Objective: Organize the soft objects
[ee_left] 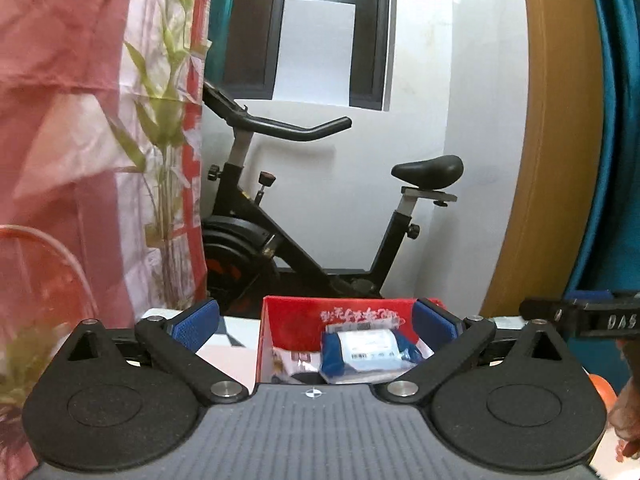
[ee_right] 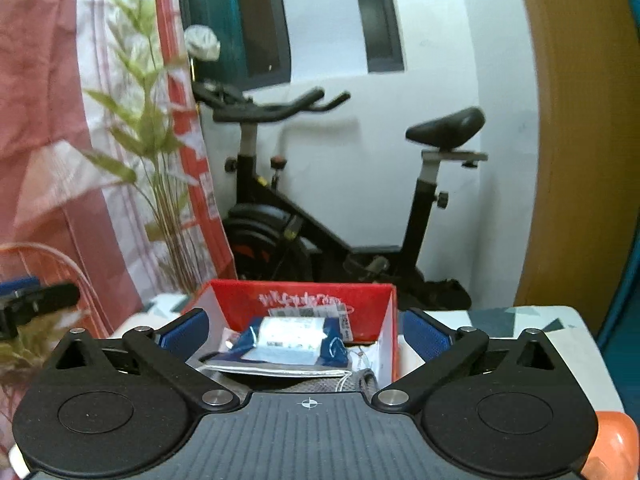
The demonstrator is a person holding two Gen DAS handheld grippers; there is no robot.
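Both grippers spread wide and empty in front of the red cardboard box (ee_right: pixel 304 308).

The left gripper (ee_left: pixel 314 322) and right gripper (ee_right: pixel 306 330) grasp nothing. A soft blue-and-white plastic-wrapped pack (ee_right: pixel 288 344) lies on top inside the box, over other packets and a grey fabric item (ee_right: pixel 352 384), on the white patterned table (ee_right: pixel 520 324). Risk: the slick, pliable wrap may slip or crumple under a shallow pinch; a finger catching the box wall could shift the lightweight box.
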